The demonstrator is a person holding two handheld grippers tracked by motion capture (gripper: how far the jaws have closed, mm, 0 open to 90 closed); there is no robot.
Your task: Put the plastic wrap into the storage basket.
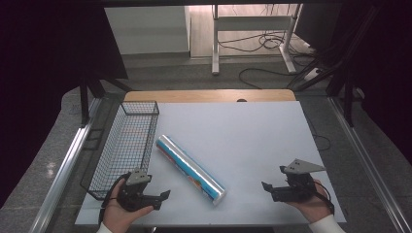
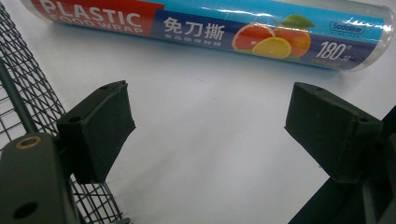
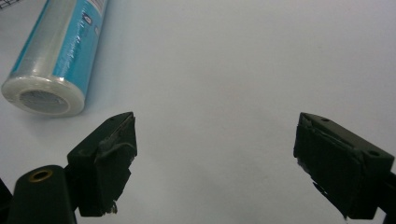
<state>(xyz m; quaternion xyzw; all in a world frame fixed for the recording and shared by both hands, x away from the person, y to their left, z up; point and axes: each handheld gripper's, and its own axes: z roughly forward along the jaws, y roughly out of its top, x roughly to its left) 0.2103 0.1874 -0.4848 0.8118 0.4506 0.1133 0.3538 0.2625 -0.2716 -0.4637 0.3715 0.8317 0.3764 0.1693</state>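
Blue and shiny, the roll of plastic wrap (image 1: pixel 190 169) is lying diagonally on the white surface (image 1: pixel 252 141), between my two tools and touching neither. My left tool (image 1: pixel 156 197) is resting near the wire basket (image 1: pixel 127 145), jaws spread and holding nothing; the roll is lying just ahead of it. My right tool (image 1: pixel 273 188) is also spread wide, with the roll's end well to its left.

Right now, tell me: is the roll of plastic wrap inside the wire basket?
No, the roll of plastic wrap lies on the white table beside the wire basket, outside its mesh walls.
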